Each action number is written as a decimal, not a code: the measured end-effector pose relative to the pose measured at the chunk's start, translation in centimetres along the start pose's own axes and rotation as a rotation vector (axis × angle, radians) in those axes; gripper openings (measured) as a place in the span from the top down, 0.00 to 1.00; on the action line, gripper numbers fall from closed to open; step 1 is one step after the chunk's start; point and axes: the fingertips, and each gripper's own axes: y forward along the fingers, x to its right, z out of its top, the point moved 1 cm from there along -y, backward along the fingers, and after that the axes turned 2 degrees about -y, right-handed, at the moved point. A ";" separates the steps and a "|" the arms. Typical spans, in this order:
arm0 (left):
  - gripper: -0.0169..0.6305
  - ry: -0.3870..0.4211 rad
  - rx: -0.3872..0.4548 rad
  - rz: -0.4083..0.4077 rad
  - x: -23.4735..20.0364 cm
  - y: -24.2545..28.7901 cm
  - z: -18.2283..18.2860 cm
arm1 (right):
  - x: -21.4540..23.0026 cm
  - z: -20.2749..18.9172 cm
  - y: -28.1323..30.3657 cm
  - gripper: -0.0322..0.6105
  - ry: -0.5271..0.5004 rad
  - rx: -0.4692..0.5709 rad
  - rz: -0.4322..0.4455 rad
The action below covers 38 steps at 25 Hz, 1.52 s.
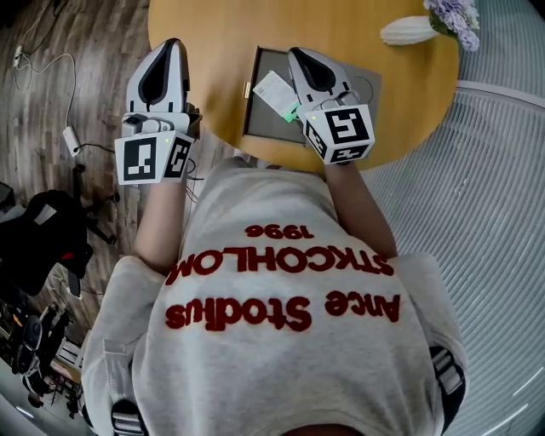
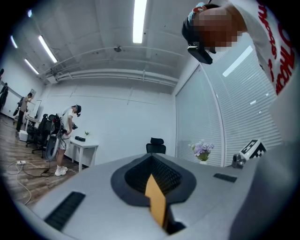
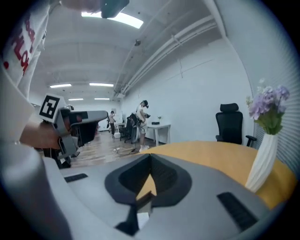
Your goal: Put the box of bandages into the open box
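Note:
On the round wooden table in the head view lies the open box, dark grey and flat. The white box of bandages with a green mark rests tilted inside its outline. My right gripper hovers over the open box, just right of the bandage box, with its jaws together and nothing between the tips. In the right gripper view only a white scrap shows low in the slit. My left gripper is at the table's left edge, shut and empty.
A white vase with purple flowers stands at the table's far right, also in the right gripper view. Beyond the table are wood floor with cables, office chairs and a person at a desk.

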 end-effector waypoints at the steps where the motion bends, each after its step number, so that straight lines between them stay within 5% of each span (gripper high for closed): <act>1: 0.97 0.005 0.006 -0.007 0.2 0.0 0.4 | 0.1 0.9 -0.4 0.94 0.007 0.027 -0.006; 12: 0.97 0.047 0.052 -0.127 3.2 1.1 2.9 | 2.3 7.5 -6.6 0.94 0.023 0.279 -0.112; 26: 0.97 0.037 0.074 -0.277 7.5 2.7 3.4 | 5.2 8.2 -13.6 0.94 0.039 0.361 -0.308; 38: 0.97 0.040 0.094 -0.281 8.0 2.6 3.9 | 6.5 8.1 -16.6 0.94 0.038 0.384 -0.377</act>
